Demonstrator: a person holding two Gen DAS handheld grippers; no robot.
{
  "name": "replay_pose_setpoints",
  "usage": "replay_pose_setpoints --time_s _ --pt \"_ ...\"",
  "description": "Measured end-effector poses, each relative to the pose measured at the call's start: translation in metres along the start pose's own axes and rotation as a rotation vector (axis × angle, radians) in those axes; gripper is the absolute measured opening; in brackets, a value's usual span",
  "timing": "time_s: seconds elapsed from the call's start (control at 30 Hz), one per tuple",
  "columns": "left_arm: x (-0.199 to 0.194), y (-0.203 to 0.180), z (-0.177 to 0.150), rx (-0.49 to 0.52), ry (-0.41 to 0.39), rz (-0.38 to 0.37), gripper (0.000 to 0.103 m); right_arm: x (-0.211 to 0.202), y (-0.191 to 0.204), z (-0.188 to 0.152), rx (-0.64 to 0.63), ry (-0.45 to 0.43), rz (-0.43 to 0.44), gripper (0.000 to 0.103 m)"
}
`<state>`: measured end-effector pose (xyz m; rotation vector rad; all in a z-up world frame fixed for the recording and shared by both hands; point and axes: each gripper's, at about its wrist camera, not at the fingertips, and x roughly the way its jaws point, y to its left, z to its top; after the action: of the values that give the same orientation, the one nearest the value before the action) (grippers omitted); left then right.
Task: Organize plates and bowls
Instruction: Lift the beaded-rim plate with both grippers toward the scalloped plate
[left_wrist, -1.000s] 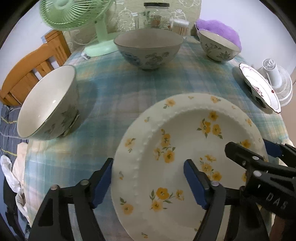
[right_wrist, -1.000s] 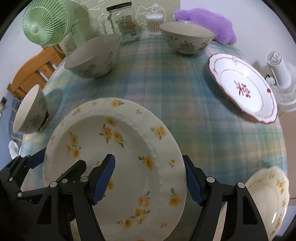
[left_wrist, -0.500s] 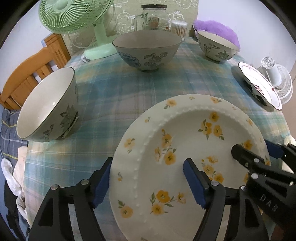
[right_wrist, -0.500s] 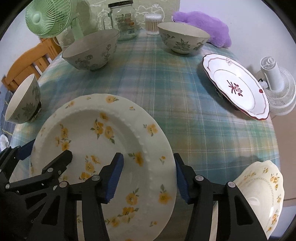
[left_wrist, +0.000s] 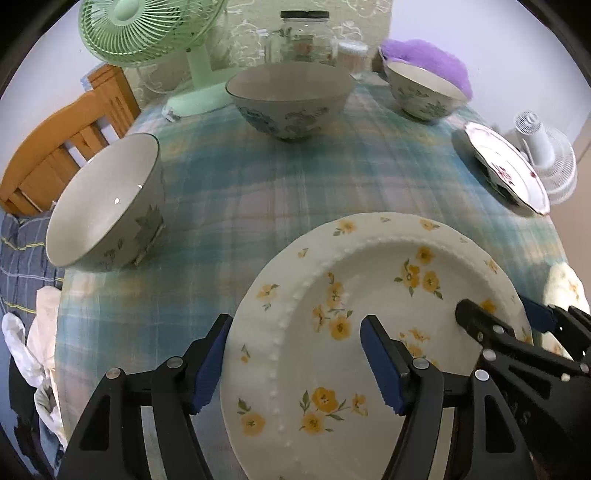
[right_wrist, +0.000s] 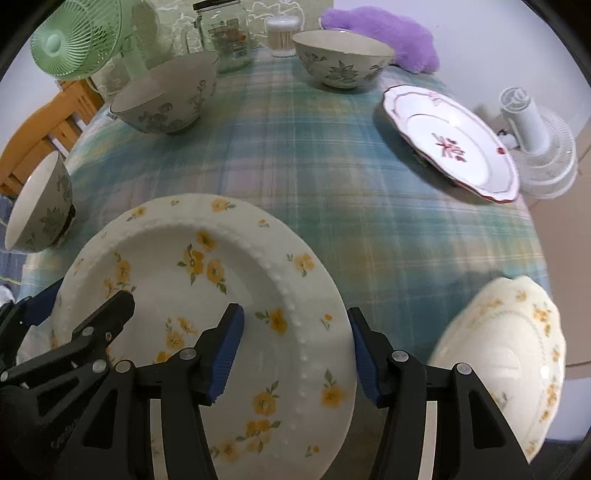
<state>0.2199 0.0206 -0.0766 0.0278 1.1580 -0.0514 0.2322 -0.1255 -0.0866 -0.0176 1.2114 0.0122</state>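
**Two-handed plate grab: rim slip is the main risk**

Your left gripper (left_wrist: 295, 360) straddles the left rim of the yellow-flower plate (left_wrist: 369, 295): one blue pad sits outside the edge, the other over the plate's well. The jaws are closing, but the pads look just clear of the china, so nothing is clamped yet. Your right gripper (right_wrist: 295, 349) straddles the opposite rim the same way, fingers apart, rim between them; I can't tell whether the outer pad touches. The plate lies on the checked tablecloth (right_wrist: 332, 166) right under both tools.

What can go wrong, judged from here:
- Glazed sloping rim under a pad: close unevenly and the plate may squirt out or tip toward the table edge nearest you
- If one side bites before the other, the plate will likely pivot and drag the cloth, shifting everything on it
- Just beyond your right fingers, the cream scalloped plate (right_wrist: 517, 362) hangs near the table edge; a swing out that way could knock it off
- Beyond your left fingers, the small floral bowl (left_wrist: 107, 206) leans at the table's left edge; a nudge could send it over

Further off, well beyond the fingertips: the big blue-flower bowl (left_wrist: 291, 96), another floral bowl (left_wrist: 424, 92) and the red-trimmed plate (right_wrist: 454, 144). These only matter if you carry the plate low across them
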Motion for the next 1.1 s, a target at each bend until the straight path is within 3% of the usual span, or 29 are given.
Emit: replay_pose_setpoints --time_s 0.63,1.1 --pt "-0.061 -0.009 -0.024 0.082 -0.095 -0.080 0.070 -0.072 -0.003 -0.040 0.111 -0.092 -0.093 0.060" --pt "-0.074 -0.060 -0.030 0.117 -0.118 -0.064 0.070 -0.087 -0.051 -0.053 0.135 -0.115 -0.081 0.059"
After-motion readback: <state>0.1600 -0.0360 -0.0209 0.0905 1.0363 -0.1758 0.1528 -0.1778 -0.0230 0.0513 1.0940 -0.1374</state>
